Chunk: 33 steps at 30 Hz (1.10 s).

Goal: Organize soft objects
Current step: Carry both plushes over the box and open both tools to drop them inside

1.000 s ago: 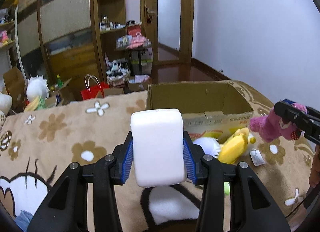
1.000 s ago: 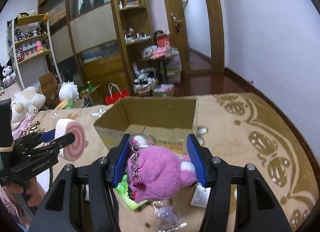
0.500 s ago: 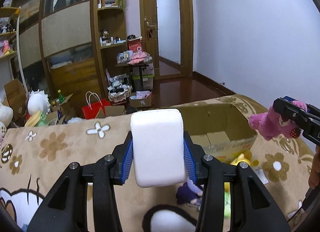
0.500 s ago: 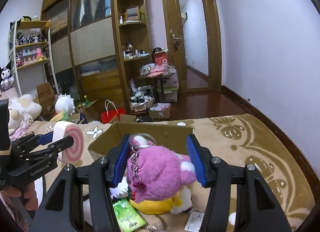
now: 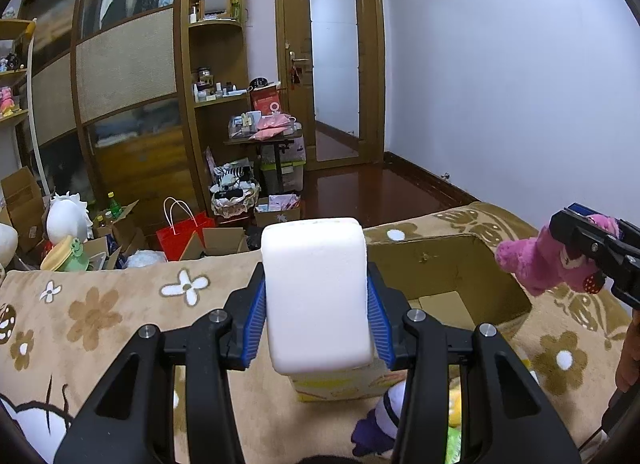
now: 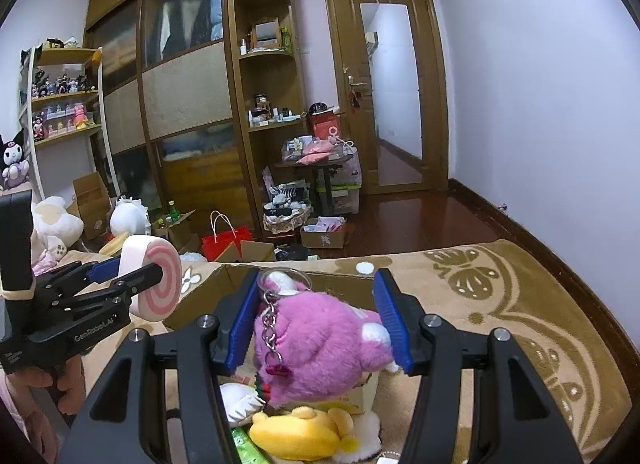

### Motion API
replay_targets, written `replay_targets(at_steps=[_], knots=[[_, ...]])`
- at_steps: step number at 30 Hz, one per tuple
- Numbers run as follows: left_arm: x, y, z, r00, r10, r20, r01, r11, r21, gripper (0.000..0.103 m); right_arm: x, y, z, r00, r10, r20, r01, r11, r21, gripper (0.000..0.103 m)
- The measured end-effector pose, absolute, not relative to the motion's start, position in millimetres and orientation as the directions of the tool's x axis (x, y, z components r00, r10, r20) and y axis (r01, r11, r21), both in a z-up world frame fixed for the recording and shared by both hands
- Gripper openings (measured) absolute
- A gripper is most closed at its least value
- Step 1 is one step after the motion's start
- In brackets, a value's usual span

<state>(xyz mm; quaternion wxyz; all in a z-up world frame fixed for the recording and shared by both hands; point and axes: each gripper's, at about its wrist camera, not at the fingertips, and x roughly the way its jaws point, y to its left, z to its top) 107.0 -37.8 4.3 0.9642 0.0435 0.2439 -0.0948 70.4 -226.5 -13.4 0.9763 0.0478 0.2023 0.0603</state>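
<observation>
Both loads have risen off the bed since a second ago: my left gripper clamps the white swirl cushion, my right gripper clamps the pink plush. The cardboard box now sits lower, at two o'clock from the left, so both look ready to drop in.

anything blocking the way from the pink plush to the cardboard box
Nothing visible does. The pink plush, clamped in the right gripper, hangs near the open-topped cardboard box with no lid or object between them.
</observation>
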Motion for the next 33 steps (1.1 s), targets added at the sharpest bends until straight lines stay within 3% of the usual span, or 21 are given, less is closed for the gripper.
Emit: replay_targets(at_steps=[24, 33], knots=[[154, -47, -41, 0.782, -0.201, -0.590, 0.252, 0.968, 0.004, 0.045, 131, -221, -64, 0.854, 0.207, -0.478, -0.142, 0.975, 0.169, 0.060], [156, -51, -49, 0.769, -0.187, -0.611, 0.259, 0.966, 0.029, 0.050, 140, -218, -72, 0.832, 0.213, -0.513, -0.146, 0.975, 0.168, 0.062]])
